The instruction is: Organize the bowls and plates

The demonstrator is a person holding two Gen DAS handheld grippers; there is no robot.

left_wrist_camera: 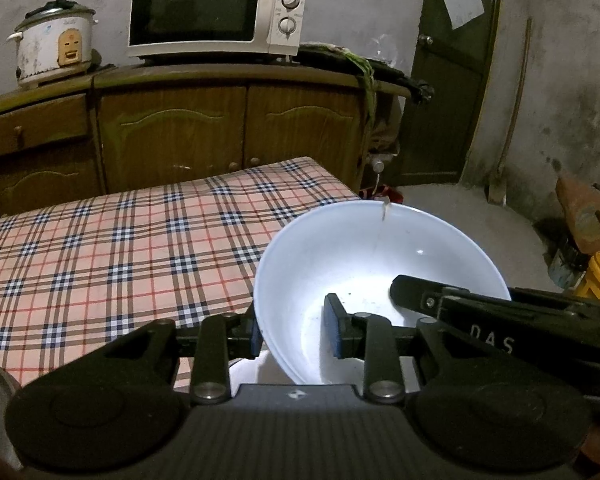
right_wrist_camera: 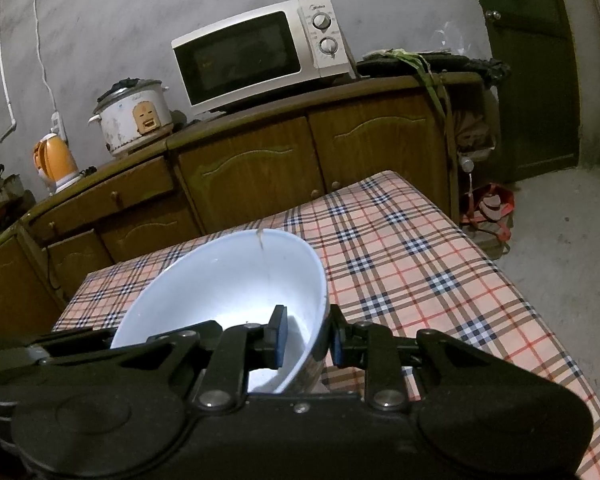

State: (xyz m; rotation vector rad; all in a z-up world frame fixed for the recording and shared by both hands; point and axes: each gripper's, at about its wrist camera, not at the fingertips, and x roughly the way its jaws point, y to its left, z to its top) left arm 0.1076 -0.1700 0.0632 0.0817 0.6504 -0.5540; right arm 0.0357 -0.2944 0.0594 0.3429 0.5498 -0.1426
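Bowl (left_wrist_camera: 364,264) is held above the table's (left_wrist_camera: 120,240) right edge, left gripper (left_wrist_camera: 294,326) and right gripper (right_wrist_camera: 306,340) each nearly closed on opposite rims. It is not yet placed; no other dishes are clearly visible.

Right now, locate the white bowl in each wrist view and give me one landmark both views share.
Left wrist view: the white bowl sits lower right of centre, its left wall between the left gripper fingers.
Right wrist view: the white bowl sits lower left of centre, its right wall between the right gripper fingers.
Shared landmark: the microwave on the wooden cabinet beyond the table.
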